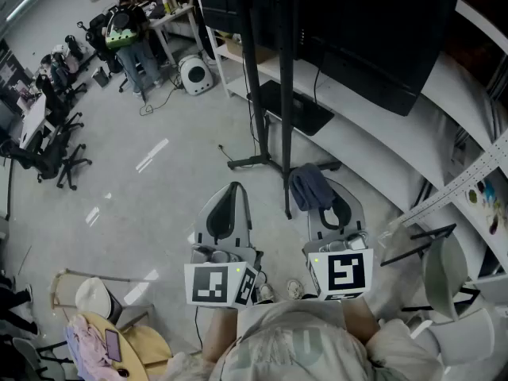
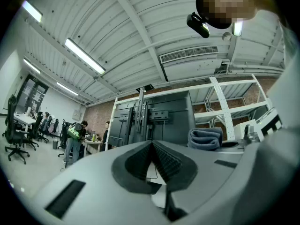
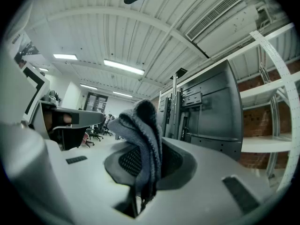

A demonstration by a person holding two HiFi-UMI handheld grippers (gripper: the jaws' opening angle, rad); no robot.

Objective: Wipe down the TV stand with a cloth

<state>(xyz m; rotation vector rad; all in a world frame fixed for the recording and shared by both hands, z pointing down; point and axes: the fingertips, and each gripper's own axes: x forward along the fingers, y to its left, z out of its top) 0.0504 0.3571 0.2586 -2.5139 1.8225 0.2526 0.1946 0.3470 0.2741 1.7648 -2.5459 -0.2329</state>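
Right claw [image 3: 146, 142] has its grey jaws pressed together on a blue-grey towelling cloth [image 3: 139, 128]; the cloth is folded over itself, bulges up above the jaw tips and hangs a loose end down into the slot below them. In the head view the same right claw [image 1: 329, 209] is held out in front of the person's pale top, and the cloth [image 1: 310, 186] sits bunched at its far end, close beside the foot of one thin upright of the black metal TV stand [image 1: 286, 109]; whether cloth and pole touch cannot be told.

Left claw [image 2: 152, 146] has its ribbed jaws closed tip to tip with nothing between them; in the head view the left claw [image 1: 228, 211] is level with the right one, the two side by side and apart.

The stand's two dark poles rise from splayed legs on the pale grey floor [image 1: 159, 181] and carry a large black flat screen [image 1: 373, 38]; a long low white shelf unit [image 1: 361, 145] runs behind it. A white perforated metal rack [image 1: 476, 177] stands at the right. Well away at the far left are black wheeled office chairs [image 1: 62, 159] and a person wearing a green backpack [image 1: 123, 27].
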